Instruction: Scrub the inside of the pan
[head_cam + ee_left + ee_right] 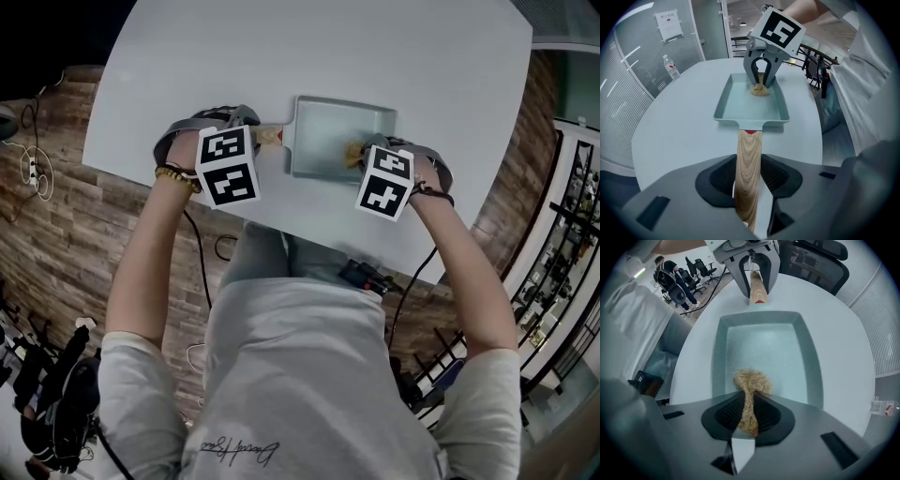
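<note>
The pan (328,141) sits on the table (281,56), near the edge by the person. The left gripper (749,185) squeezes its wooden handle (749,150). The right gripper (749,417) pinches a tan scrubber (751,380), which touches the pan's floor at the end far from the handle.

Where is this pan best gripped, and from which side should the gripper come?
Grip the wooden handle, coming from its free end: it juts straight out of the pan, narrow enough for jaws. The left gripper holds it so.
</note>
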{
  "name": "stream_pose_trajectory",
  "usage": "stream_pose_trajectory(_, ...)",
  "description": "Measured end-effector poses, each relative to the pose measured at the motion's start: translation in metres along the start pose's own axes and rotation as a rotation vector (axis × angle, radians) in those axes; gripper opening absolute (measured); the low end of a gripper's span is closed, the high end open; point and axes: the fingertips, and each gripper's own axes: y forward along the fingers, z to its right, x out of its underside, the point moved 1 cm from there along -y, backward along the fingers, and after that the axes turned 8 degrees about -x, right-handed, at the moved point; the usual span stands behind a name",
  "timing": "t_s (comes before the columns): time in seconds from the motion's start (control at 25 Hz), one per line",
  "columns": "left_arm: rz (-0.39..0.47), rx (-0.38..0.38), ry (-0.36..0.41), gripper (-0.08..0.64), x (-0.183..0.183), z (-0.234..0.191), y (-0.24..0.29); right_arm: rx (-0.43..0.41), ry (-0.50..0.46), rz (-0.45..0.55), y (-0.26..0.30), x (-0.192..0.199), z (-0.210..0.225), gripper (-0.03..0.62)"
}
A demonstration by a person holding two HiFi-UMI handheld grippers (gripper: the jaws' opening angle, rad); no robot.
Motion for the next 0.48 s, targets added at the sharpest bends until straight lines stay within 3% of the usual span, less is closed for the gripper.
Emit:
stream_pose_trajectory(0.24, -0.005, -0.005, 0.006, 0.163, -0.015, 0.005, -0.012, -0.052, 0.006, -0.001, -0.009, 0.013, -0.028, 0.071)
stream_pose_trajectory(0.48, -0.004, -0.012, 0.008, 0.163, -0.014, 0.005, -0.012, -0.063, 0.001, -0.017, -0.008, 0.012, -0.030, 0.070)
